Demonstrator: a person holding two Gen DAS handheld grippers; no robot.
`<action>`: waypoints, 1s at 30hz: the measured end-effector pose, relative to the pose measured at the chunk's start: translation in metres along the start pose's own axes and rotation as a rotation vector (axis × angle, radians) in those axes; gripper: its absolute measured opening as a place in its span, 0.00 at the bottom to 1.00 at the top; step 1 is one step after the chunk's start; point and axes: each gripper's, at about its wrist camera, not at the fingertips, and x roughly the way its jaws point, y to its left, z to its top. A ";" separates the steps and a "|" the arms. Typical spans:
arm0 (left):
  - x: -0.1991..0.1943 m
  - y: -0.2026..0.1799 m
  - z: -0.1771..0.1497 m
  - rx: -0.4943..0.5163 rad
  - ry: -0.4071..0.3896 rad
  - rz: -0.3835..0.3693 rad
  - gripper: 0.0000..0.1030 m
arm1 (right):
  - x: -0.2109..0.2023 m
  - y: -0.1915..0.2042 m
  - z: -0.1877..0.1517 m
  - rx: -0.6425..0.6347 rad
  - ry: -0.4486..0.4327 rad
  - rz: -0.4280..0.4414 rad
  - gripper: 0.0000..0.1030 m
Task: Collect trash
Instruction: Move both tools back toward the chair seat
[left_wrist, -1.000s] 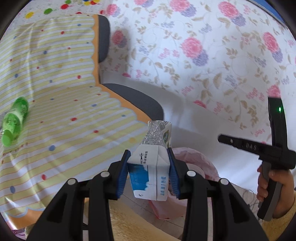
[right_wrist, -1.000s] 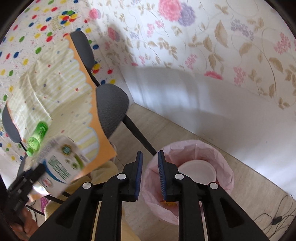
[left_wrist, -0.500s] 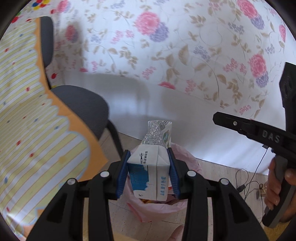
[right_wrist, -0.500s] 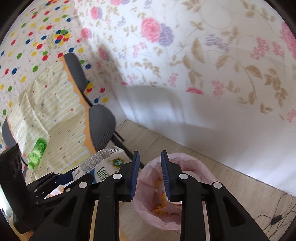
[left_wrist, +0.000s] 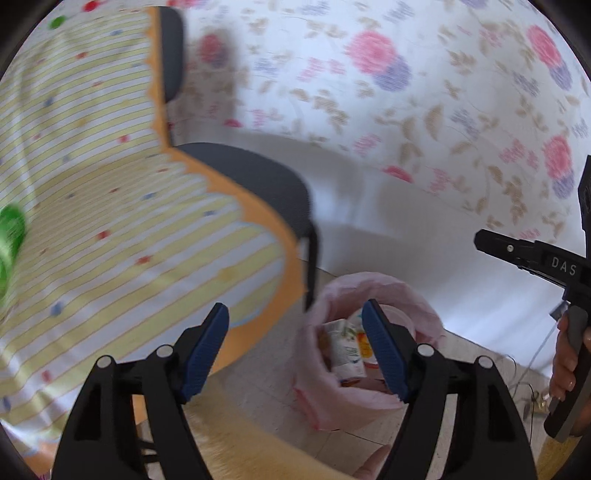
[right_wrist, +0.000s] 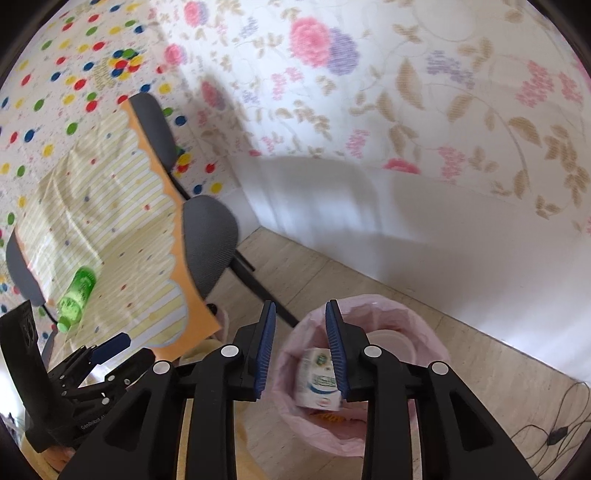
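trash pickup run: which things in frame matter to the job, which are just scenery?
Job:
- milk carton, lying in the bin
- pink-lined bin on the floor
- green bottle, on the striped tablecloth
- left gripper, jaws opening, nothing between them
- right gripper, jaws opening, nothing between them

Scenery:
- grey chair
- floral wall
- cable on the floor

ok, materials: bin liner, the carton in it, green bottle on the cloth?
Bin liner: thin pink plastic film, looks translucent and crinkled at the rim.
Carton: likely coated paperboard, printed, with folded box edges.
Green bottle: probably plastic, translucent green with a printed label; blur leaves its finish open.
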 end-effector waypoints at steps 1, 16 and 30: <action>-0.005 0.006 -0.001 -0.012 -0.007 0.013 0.70 | 0.000 0.009 0.000 -0.018 0.001 0.009 0.30; -0.089 0.095 -0.016 -0.147 -0.108 0.199 0.71 | 0.010 0.144 0.008 -0.260 0.034 0.196 0.31; -0.166 0.274 -0.033 -0.420 -0.190 0.497 0.66 | 0.060 0.306 0.017 -0.482 0.078 0.371 0.45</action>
